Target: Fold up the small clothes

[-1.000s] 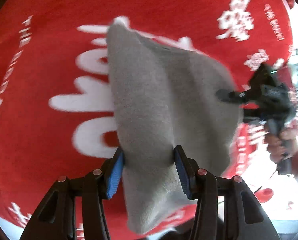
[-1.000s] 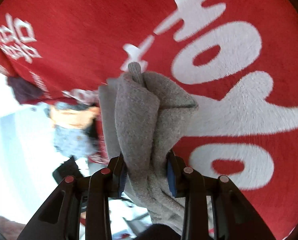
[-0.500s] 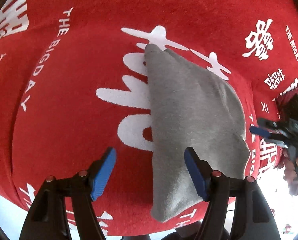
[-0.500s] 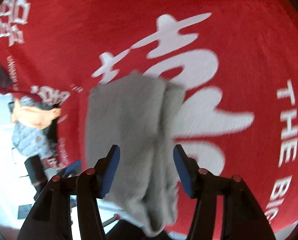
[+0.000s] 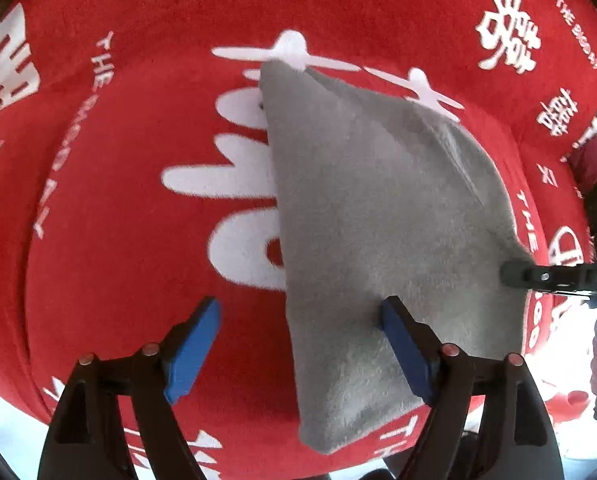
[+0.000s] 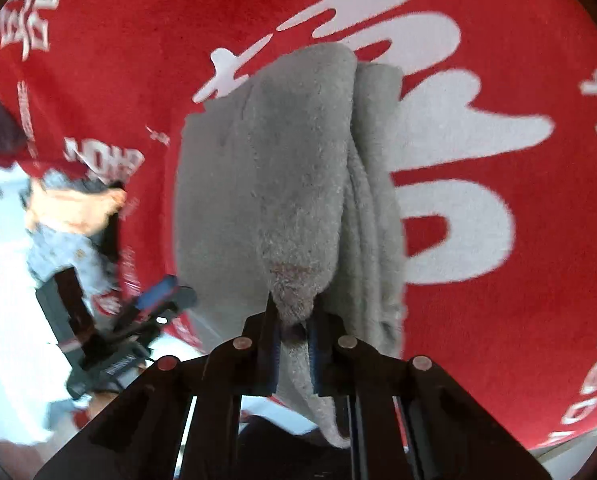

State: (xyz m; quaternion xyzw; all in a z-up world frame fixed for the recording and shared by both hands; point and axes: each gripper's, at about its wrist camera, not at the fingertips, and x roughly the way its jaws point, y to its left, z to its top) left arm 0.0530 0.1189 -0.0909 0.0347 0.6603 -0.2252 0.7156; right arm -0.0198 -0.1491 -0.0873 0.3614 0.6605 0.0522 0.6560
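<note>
A red plush cloth [image 5: 138, 200] printed with large white characters and small lettering covered the work surface. In the left wrist view, the left gripper [image 5: 298, 344] hung over it with its blue-padded fingers [image 5: 194, 344] spread wide; its jaws had just been opening, and neither pad pressed on anything. The left pad stood over bare red cloth, while the right pad stood over the grey fleece garment [image 5: 378, 240]. That garment lay folded on the cloth, from a narrow corner at the far end down to the near edge. At its right edge the dark tip of the right gripper [image 5: 546, 276] met the fabric.

In the right wrist view, the left gripper [image 6: 154, 300] showed at the left, blurred, with a hand [image 6: 74, 208] behind it. To the right of it the grey fleece garment [image 6: 290, 168] rose in a bunched ridge from the red plush cloth [image 6: 518, 240]. The right gripper [image 6: 294, 340] had just been closing, and its pads were pressed together on a fold of the fleece, pinching it.
</note>
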